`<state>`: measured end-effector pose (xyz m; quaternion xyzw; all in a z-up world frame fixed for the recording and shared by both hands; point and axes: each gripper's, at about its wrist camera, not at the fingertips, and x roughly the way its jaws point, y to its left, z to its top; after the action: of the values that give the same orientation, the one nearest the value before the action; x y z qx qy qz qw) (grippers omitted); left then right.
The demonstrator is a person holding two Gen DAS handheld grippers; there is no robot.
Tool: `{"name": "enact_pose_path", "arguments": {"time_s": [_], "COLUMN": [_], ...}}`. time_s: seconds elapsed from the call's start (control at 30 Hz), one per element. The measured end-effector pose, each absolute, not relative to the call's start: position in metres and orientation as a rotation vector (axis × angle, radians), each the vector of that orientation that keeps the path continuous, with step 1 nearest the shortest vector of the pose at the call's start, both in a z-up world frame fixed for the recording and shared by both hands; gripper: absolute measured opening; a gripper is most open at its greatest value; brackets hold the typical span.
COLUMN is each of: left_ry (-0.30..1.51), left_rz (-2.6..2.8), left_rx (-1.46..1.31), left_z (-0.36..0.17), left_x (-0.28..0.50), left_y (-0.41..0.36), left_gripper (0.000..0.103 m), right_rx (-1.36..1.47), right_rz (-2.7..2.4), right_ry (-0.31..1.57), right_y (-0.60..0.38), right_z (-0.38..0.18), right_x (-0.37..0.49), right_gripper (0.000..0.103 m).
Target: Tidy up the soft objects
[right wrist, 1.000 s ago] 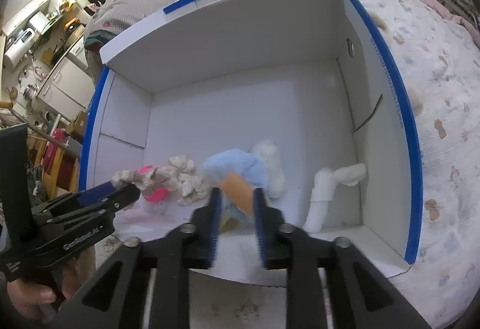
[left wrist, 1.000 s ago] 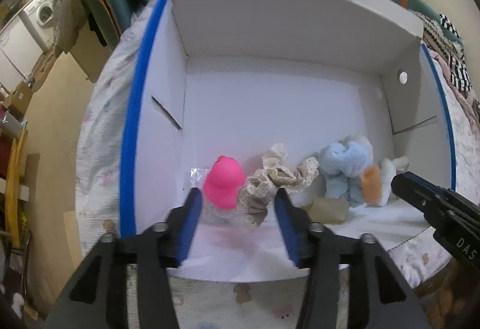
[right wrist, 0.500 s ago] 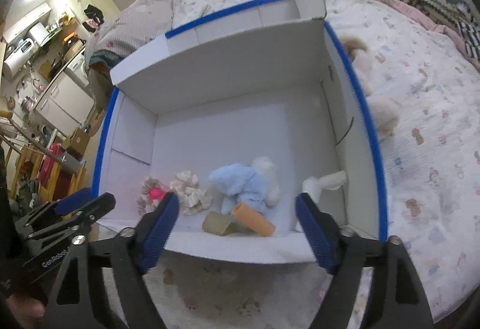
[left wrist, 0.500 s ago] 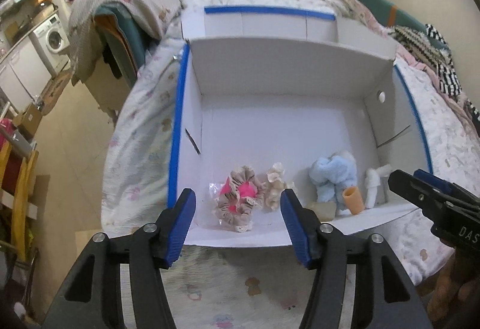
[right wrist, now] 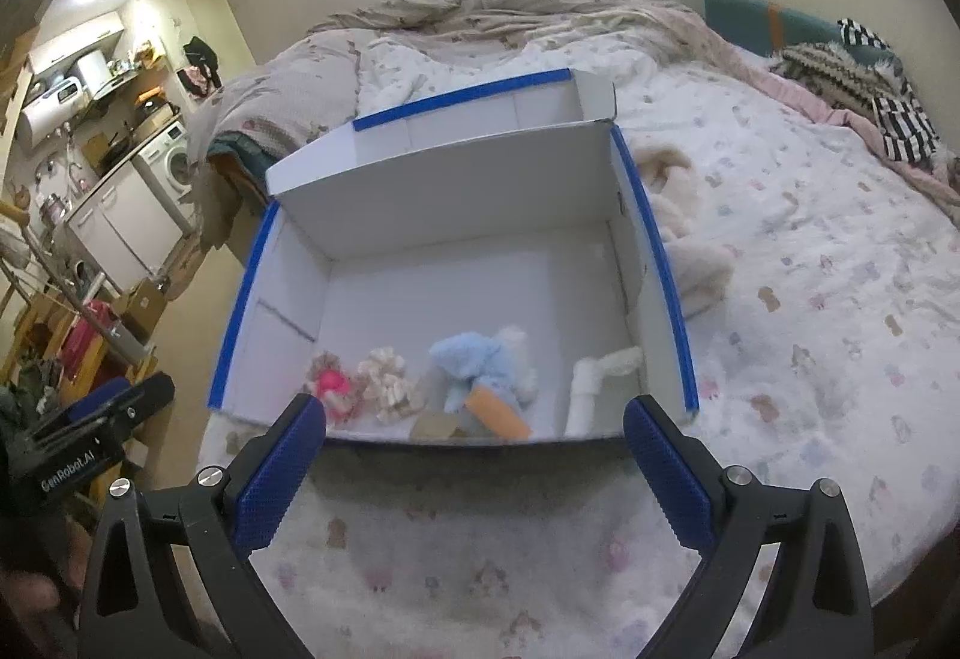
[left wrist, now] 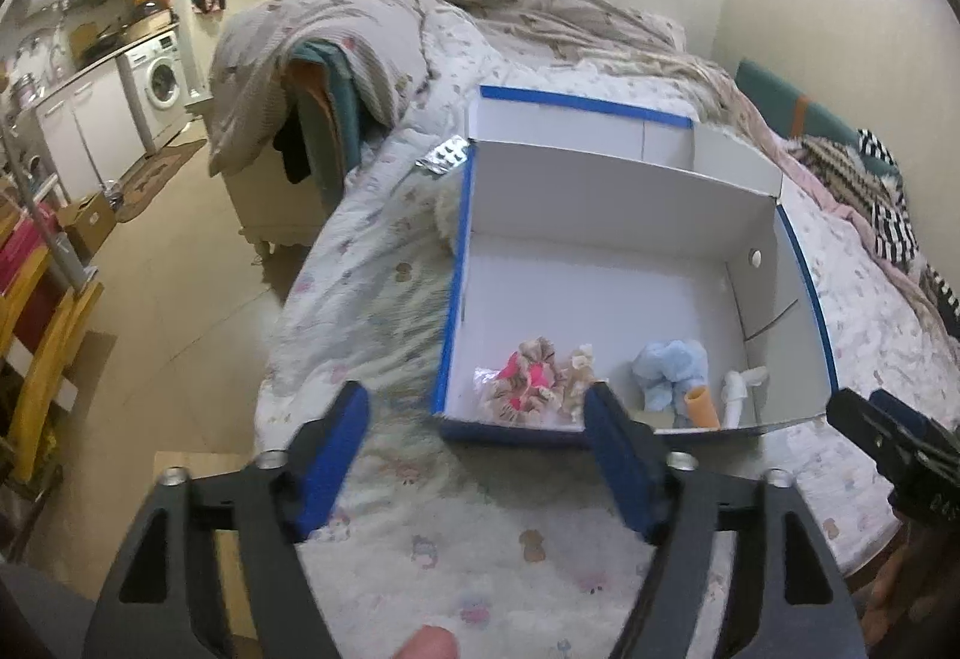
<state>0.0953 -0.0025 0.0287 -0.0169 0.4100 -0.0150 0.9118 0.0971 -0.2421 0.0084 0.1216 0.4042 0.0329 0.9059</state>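
White box with blue edging (left wrist: 606, 293) sits open on the patterned bedspread (right wrist: 810, 311); all soft items lie along its near wall. Left to right in the right wrist view: pink toy under a beige scrunchie (right wrist: 333, 386), cream scrunchie (right wrist: 387, 380), blue plush (right wrist: 480, 368) with an orange cylinder (right wrist: 498, 413) against it, white plush piece (right wrist: 591, 386) in the right corner. Left gripper (left wrist: 474, 434) is held over the bedspread short of the box, fingers wide apart, nothing between them. Right gripper (right wrist: 474, 446) likewise spread wide and empty. Only the left wrist view shows a foil blister pack (left wrist: 444, 158) beside the box's far left corner; only the right wrist view shows a cream fluffy item (right wrist: 684, 239), possibly a plush, lying outside the right wall.
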Motion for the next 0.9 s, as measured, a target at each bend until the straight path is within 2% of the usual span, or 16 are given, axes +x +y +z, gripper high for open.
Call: {"name": "enact_pose_path", "arguments": {"time_s": [0.07, 0.13, 0.17, 0.53, 0.9], "left_ry": [0.837, 0.824, 0.807, 0.611, 0.675], "left_rz": [-0.035, -0.029, -0.023, -0.057, -0.079], "left_rx": [-0.042, -0.04, -0.032, 0.045, 0.022], "left_z": [0.03, 0.031, 0.032, 0.032, 0.022], "left_x": [0.085, 0.074, 0.067, 0.021, 0.033], "left_y": [0.001, 0.004, 0.005, -0.003, -0.006], "left_gripper": [0.085, 0.099, 0.102, 0.103, 0.103], "right_rx": [0.238, 0.227, 0.222, 0.179, 0.17], "right_rz": [0.069, 0.071, 0.071, 0.017, -0.002], "right_ry": [0.82, 0.8, 0.79, 0.693, 0.718], "right_y": [-0.239, -0.234, -0.232, -0.224, -0.226], "right_z": [0.01, 0.012, 0.012, 0.013, 0.001], "right_x": [0.084, 0.071, 0.065, 0.033, 0.04], "right_gripper": [0.103, 0.103, 0.103, 0.103, 0.103]}}
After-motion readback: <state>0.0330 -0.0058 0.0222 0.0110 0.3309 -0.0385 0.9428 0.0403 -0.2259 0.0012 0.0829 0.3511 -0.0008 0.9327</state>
